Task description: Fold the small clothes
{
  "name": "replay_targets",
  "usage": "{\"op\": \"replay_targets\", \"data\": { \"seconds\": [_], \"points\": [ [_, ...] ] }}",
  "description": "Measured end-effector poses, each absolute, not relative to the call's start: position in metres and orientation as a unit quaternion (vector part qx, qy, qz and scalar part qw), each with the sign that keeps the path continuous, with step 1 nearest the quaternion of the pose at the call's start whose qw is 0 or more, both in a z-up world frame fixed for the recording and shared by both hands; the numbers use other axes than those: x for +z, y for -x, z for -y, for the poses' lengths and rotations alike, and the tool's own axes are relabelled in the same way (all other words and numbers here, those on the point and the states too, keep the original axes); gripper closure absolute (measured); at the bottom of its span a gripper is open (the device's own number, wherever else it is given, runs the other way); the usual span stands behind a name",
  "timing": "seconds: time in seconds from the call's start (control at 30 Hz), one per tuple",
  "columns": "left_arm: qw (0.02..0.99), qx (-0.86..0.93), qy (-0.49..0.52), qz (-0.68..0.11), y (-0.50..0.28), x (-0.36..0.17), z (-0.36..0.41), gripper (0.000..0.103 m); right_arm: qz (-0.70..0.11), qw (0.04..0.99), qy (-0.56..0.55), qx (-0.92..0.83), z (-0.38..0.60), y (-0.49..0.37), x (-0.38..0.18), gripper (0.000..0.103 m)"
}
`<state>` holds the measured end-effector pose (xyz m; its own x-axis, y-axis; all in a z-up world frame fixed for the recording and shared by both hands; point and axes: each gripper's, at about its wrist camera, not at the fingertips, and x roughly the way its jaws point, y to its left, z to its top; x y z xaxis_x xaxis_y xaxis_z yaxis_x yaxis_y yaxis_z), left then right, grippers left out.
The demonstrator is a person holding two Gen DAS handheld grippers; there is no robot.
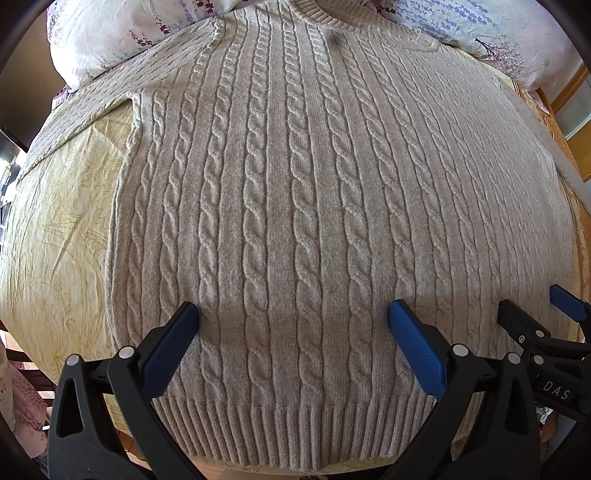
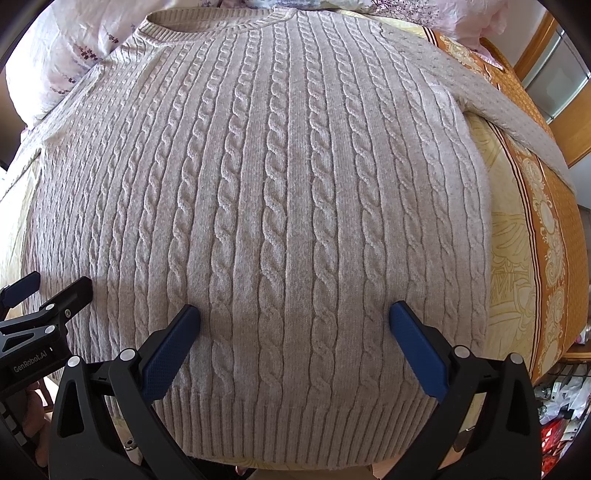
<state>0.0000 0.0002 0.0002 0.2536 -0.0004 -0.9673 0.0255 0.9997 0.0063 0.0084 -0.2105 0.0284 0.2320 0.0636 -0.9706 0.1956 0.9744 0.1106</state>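
A beige cable-knit sweater (image 1: 288, 192) lies flat, front up, on a bed, collar far and ribbed hem near me; it also fills the right wrist view (image 2: 280, 192). Its left sleeve (image 1: 92, 107) stretches out to the left and its right sleeve (image 2: 517, 107) to the right. My left gripper (image 1: 293, 314) is open and empty, hovering over the lower left of the sweater. My right gripper (image 2: 294, 314) is open and empty over the lower right. Each gripper shows in the other's view, the right one (image 1: 535, 306) at the right edge, the left one (image 2: 51, 288) at the left edge.
The bed has a pale yellow patterned sheet (image 1: 62, 229) with an orange border (image 2: 554, 229) on the right side. Floral pillows (image 1: 110, 33) lie beyond the collar. A wooden frame (image 2: 535, 48) stands at the far right. Clutter (image 2: 561, 417) sits on the floor at the lower right.
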Motion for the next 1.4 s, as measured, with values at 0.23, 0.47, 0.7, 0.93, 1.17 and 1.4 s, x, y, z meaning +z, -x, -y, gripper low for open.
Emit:
{"op": "replay_targets", "data": {
  "seconds": [0.23,0.47,0.7,0.93,1.17,1.4],
  "points": [
    [0.800,-0.008,-0.010,-0.600,0.003,-0.002,-0.001,0.002,-0.595,0.787,-0.163,-0.007,0.235,0.002,0.041,0.001],
    [0.802,-0.014,0.023,-0.597,0.006,0.007,-0.010,0.002,-0.449,0.794,-0.405,-0.069,0.395,0.007,0.056,0.023],
    [0.844,-0.044,0.133,-0.518,0.007,0.038,-0.041,0.002,-0.342,0.719,-0.579,-0.177,0.539,0.025,0.013,0.039],
    [0.887,-0.028,0.135,-0.440,-0.002,0.068,-0.054,0.002,-0.323,0.688,-0.612,-0.219,0.574,0.015,-0.015,0.056],
    [0.906,0.000,0.117,-0.407,-0.009,0.086,-0.061,0.002,-0.307,0.692,-0.611,-0.232,0.585,0.007,-0.025,0.071],
    [0.903,0.014,0.145,-0.404,-0.017,0.088,-0.081,0.002,-0.281,0.697,-0.613,-0.244,0.589,0.012,-0.032,0.093]
  ]
}}
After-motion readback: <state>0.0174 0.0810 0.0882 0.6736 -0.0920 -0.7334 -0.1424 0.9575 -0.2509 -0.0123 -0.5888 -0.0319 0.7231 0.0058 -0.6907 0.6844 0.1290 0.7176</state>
